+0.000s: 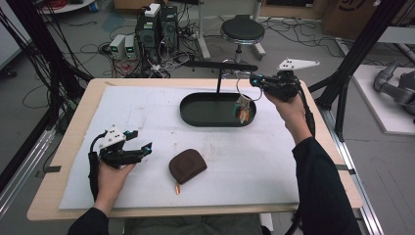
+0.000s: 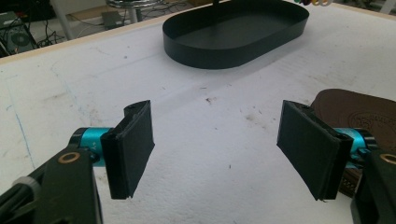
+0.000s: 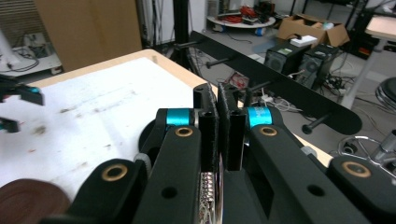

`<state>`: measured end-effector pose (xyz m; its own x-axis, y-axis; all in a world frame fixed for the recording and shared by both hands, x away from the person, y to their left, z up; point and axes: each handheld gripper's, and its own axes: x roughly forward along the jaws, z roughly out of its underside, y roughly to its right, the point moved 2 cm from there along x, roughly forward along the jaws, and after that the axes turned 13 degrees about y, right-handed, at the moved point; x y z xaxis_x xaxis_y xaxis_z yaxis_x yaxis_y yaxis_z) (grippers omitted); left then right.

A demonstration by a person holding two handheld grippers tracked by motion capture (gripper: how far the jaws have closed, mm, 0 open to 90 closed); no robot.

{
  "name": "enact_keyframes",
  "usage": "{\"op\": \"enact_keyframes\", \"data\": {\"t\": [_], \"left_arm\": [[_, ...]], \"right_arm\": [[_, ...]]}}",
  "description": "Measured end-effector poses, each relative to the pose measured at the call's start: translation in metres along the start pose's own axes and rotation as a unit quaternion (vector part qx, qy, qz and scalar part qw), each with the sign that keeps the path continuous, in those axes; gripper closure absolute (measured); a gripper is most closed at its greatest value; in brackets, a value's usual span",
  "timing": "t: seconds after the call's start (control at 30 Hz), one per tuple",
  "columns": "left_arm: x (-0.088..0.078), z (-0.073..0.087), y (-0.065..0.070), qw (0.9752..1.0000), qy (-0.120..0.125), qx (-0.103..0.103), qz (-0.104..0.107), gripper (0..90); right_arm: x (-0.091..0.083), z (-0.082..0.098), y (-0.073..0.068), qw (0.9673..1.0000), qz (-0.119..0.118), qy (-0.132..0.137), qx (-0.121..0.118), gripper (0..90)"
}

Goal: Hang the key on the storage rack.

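White mat (image 1: 147, 112) on wooden table (image 1: 73, 127) — cables (image 1: 98, 49) litter floor.

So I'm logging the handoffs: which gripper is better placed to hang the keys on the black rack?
Right. The right gripper is shut on the key ring, keys dangling over the tray below the rack. The left gripper rests open near the brown pouch.
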<state>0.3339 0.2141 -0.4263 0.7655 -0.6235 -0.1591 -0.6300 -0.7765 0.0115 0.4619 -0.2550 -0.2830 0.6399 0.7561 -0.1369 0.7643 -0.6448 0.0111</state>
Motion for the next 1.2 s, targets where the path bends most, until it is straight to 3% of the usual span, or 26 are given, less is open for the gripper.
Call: {"op": "enact_keyframes", "data": {"t": [0.4, 0.67, 1.2], "left_arm": [[0.004, 0.001, 0.001, 1.0000, 0.001, -0.002, 0.008, 26.9], [0.004, 0.001, 0.001, 1.0000, 0.002, -0.003, 0.009, 26.9], [0.000, 0.003, -0.001, 1.0000, -0.002, -0.003, 0.007, 26.9]], "right_arm": [[0.020, 0.005, 0.028, 0.9988, 0.044, -0.020, 0.007, 88.4], [0.025, 0.014, 0.046, 0.9970, 0.068, -0.019, 0.031, 88.4], [0.032, 0.024, 0.059, 0.9951, 0.084, -0.014, 0.049, 88.4]]}}
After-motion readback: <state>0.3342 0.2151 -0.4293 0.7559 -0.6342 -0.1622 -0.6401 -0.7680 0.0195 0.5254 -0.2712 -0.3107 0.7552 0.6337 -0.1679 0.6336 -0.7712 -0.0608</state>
